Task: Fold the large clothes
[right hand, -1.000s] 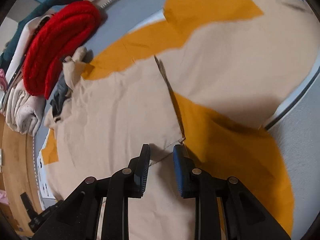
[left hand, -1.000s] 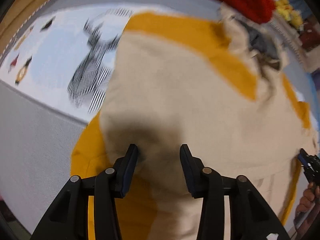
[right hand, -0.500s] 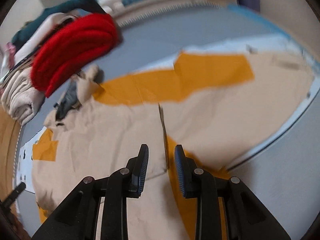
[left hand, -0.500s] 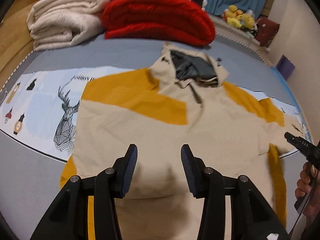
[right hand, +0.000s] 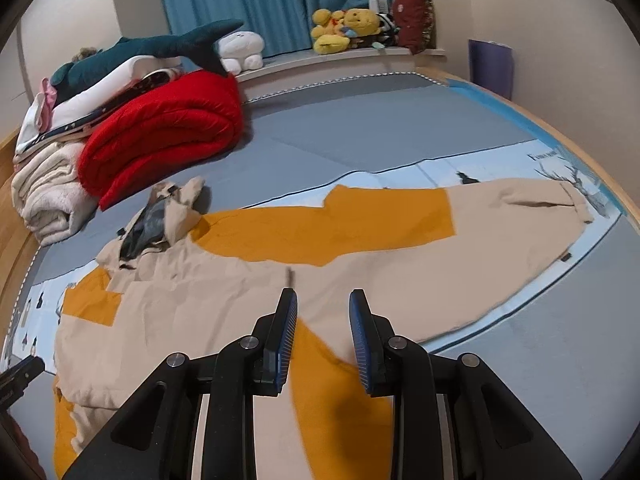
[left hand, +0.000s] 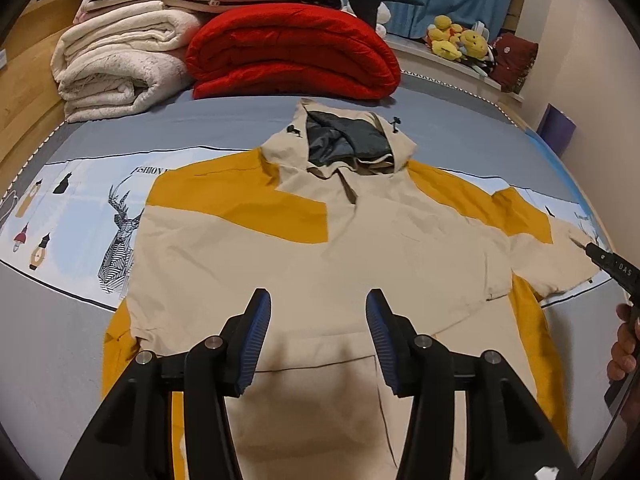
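A beige and mustard hooded jacket (left hand: 360,248) lies front up on the bed, its grey-lined hood (left hand: 348,140) toward the folded bedding. My left gripper (left hand: 318,300) hovers above the lower front near the pocket; its jaws are opening and nothing is between them. In the right wrist view the jacket (right hand: 208,304) runs across the bed, one sleeve (right hand: 520,216) stretched out to the right. My right gripper (right hand: 323,296) hangs open over the jacket's side by the armpit, holding nothing. Its tip (left hand: 612,268) shows at the right edge of the left wrist view.
A folded red quilt (left hand: 292,48) and cream blankets (left hand: 116,68) are stacked beyond the hood. Under the jacket lies a light-blue printed sheet (left hand: 80,216) with a deer. Plush toys (right hand: 348,28) sit on the sill. A hand (left hand: 624,344) grips the right tool.
Both grippers have lifted up and back from close above the cloth, so the whole jacket and the bedding came into view. The left jaws stand a little wider.
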`<control>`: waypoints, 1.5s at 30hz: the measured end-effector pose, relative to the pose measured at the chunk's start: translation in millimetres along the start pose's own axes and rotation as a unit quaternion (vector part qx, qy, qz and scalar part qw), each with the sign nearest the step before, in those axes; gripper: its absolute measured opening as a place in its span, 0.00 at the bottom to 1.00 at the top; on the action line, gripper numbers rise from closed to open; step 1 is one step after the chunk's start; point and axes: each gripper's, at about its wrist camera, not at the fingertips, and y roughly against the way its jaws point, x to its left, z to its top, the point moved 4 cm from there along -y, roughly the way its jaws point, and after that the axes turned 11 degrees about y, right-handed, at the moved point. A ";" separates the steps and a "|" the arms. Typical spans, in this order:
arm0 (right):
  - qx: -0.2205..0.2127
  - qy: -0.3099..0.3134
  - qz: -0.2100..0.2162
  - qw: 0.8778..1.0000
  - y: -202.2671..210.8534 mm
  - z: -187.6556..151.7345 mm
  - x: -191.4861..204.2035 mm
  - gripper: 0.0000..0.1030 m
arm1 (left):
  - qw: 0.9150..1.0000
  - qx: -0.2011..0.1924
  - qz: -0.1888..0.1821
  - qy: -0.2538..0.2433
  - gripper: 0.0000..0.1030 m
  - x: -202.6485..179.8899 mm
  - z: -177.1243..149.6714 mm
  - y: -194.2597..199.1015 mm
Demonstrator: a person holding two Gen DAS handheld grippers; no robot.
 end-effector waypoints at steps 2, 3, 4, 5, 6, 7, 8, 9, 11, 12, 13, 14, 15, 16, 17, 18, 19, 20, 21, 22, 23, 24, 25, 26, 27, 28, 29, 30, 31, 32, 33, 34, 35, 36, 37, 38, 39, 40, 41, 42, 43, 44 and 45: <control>0.005 -0.008 -0.003 1.000 -2.0 -1.5 -13.7 0.28 | 1.000 0.002 0.000 -0.004 0.45 -4.6 -1.6 -2.3; 0.006 -0.012 -0.005 1.000 -2.9 -2.3 -20.7 0.28 | 1.000 0.003 0.000 -0.005 0.45 -5.9 -2.5 -3.5; 0.009 -0.019 -0.009 1.000 -4.6 -2.9 -29.7 0.28 | 1.000 0.004 -0.001 -0.006 0.45 -7.4 -2.8 -4.8; 0.012 -0.025 -0.010 1.000 -6.5 -3.3 -38.9 0.29 | 1.000 0.005 -0.001 -0.006 0.45 -8.7 -3.2 -6.0; 0.014 -0.030 -0.010 0.999 -9.1 -3.6 -48.1 0.33 | 1.000 0.005 -0.001 -0.007 0.45 -9.4 -3.5 -6.8; 0.015 -0.035 -0.010 0.999 -11.4 -4.0 -55.5 0.36 | 1.000 0.005 -0.002 -0.008 0.45 -10.3 -3.5 -7.6; 0.018 -0.046 -0.010 0.999 -14.4 -4.9 -66.0 0.47 | 1.000 0.006 -0.003 -0.010 0.45 -11.0 -3.9 -8.4; 0.019 -0.057 -0.009 0.998 -17.0 -6.2 -74.5 0.59 | 1.000 0.006 -0.004 -0.011 0.45 -12.1 -4.0 -9.4; 0.023 -0.085 -0.011 0.996 -22.6 -8.8 -95.9 0.70 | 1.000 0.007 -0.002 -0.015 0.45 -13.4 -4.1 -12.3; 0.025 -0.092 -0.016 0.995 -25.2 -10.0 -105.2 0.71 | 1.000 0.008 -0.002 -0.015 0.45 -13.7 -4.1 -13.5; 0.026 -0.096 -0.021 0.995 -27.4 -10.4 -112.4 0.71 | 1.000 0.009 -0.002 -0.015 0.45 -14.0 -3.7 -14.6; 0.025 -0.099 -0.023 0.994 -28.8 -10.5 -118.3 0.71 | 1.000 0.009 -0.002 -0.014 0.45 -14.1 -3.5 -15.5; 0.024 -0.103 -0.024 0.994 -29.6 -11.0 -123.8 0.71 | 1.000 0.009 -0.003 -0.013 0.45 -14.3 -3.0 -16.1; 0.023 -0.108 -0.028 0.993 -30.1 -11.6 -130.1 0.71 | 1.000 0.010 -0.003 -0.012 0.45 -14.6 -2.6 -16.6; 0.022 -0.113 -0.035 0.993 -30.6 -12.0 -136.0 0.71 | 1.000 0.010 -0.004 -0.013 0.45 -14.9 -1.9 -17.5; 0.022 -0.116 -0.040 0.992 -31.1 -12.1 -140.0 0.71 | 1.000 0.010 -0.004 -0.013 0.45 -14.9 -1.6 -18.1; 0.022 -0.121 -0.043 0.992 -31.7 -12.2 -145.1 0.71 | 1.000 0.011 -0.005 -0.014 0.45 -14.7 -1.2 -18.9; 0.020 -0.129 -0.040 0.991 -32.1 -12.3 -151.2 0.70 | 1.000 0.012 -0.005 -0.014 0.45 -14.5 -1.0 -20.2; 0.019 -0.134 -0.038 0.990 -32.0 -12.3 -154.6 0.69 | 1.000 0.013 -0.005 -0.014 0.45 -14.7 -1.0 -20.4; 0.015 -0.142 -0.035 0.989 -31.7 -11.8 -161.8 0.68 | 1.000 0.014 -0.006 -0.013 0.45 -14.4 -0.3 -21.6; 0.010 -0.151 -0.036 0.988 -31.0 -11.5 -170.5 0.60 | 1.000 0.016 -0.007 -0.012 0.45 -14.4 -0.4 -22.4; 0.008 -0.160 -0.038 0.986 -31.1 -11.3 -178.9 0.47 | 1.000 0.018 -0.008 -0.012 0.45 -14.7 -0.3 -23.8; 0.007 -0.168 -0.039 0.985 -31.7 -11.4 -186.6 0.38 | 1.000 0.019 -0.009 -0.014 0.45 -15.4 -0.1 -24.9; 0.006 -0.180 -0.040 0.983 -32.4 -12.6 -196.9 0.16 | 1.000 0.020 -0.009 -0.015 0.45 -15.9 0.2 -26.0; 0.003 -0.189 -0.041 0.981 -32.8 -13.9 -205.2 0.07 | 1.000 0.021 -0.010 -0.017 0.45 -16.2 0.8 -27.8; -0.001 -0.200 -0.045 0.979 -32.9 -16.1 -215.3 0.07 | 1.000 0.022 -0.010 -0.018 0.45 -16.5 1.4 -29.2; -0.005 -0.211 -0.048 0.976 -33.4 -18.2 -224.7 0.07 | 1.000 0.023 -0.011 -0.018 0.45 -16.2 2.2 -30.6; -0.006 -0.217 -0.049 0.975 -34.8 -19.2 -230.4 0.07 | 1.000 0.024 -0.012 -0.016 0.45 -16.0 2.7 -31.6; -0.006 -0.224 -0.049 0.973 -37.5 -20.8 -239.5 0.08 | 1.000 0.025 -0.012 -0.014 0.45 -15.4 3.5 -32.8; -0.005 -0.230 -0.049 0.972 -40.7 -21.8 -246.2 0.09 | 1.000 0.026 -0.013 -0.013 0.45 -14.4 4.0 -33.7; -0.003 -0.234 -0.049 0.971 -43.3 -22.3 -251.0 0.09 | 0.999 0.027 -0.014 -0.010 0.45 -13.3 4.6 -34.7; 0.000 -0.240 -0.048 0.970 -47.7 -23.8 -258.1 0.10 | 0.999 0.028 -0.014 -0.009 0.45 -12.8 4.8 -35.3; 0.004 -0.251 -0.045 0.967 -53.1 -26.6 -265.7 0.11 | 0.999 0.030 -0.015 -0.008 0.45 -12.5 4.8 -35.7; 0.008 -0.267 -0.041 0.963 -59.5 -30.8 -273.6 0.15 | 0.999 0.031 -0.016 -0.009 0.45 -12.3 4.7 -36.3; 0.013 -0.279 -0.038 0.960 -64.7 -34.7 -279.9 0.17 | 0.999 0.031 -0.016 -0.010 0.45 -12.5 4.6 -37.1; 0.021 -0.291 -0.034 0.956 -72.5 -39.1 -286.6 0.23 | 0.999 0.032 -0.015 -0.012 0.45 -12.7 4.6 -38.1; 0.027 -0.299 -0.029 0.953 -80.7 -42.8 -292.0 0.29 | 0.999 0.033 -0.015 -0.012 0.45 -12.4 5.0 -40.1; 0.030 -0.303 -0.027 0.952 -86.5 -45.3 -295.7 0.33 | 0.999 0.034 -0.015 -0.011 0.45 -11.8 5.1 -41.5; 0.033 -0.307 -0.028 0.951 -92.0 -48.4 -299.4 0.38 | 0.999 0.037 -0.014 -0.009 0.45 -11.3 4.9 -43.8; 0.036 -0.311 -0.032 0.949 -97.5 -51.5 -304.6 0.39 | 0.999 0.038 -0.014 -0.009 0.45 -11.1 4.6 -45.2; 0.039 -0.315 -0.035 0.948 -103.5 -54.7 -310.2 0.39 | 0.999 0.040 -0.012 -0.009 0.45 -10.6 4.5 -47.3; 0.040 -0.321 -0.035 0.946 -108.7 -57.7 -314.7 0.39 | 0.999 0.041 -0.011 -0.008 0.45 -10.1 4.6 -48.8; 0.041 -0.328 -0.034 0.943 -114.5 -60.8 -319.2 0.39 | 0.999 0.041 -0.010 -0.007 0.45 -9.6 4.8 -50.3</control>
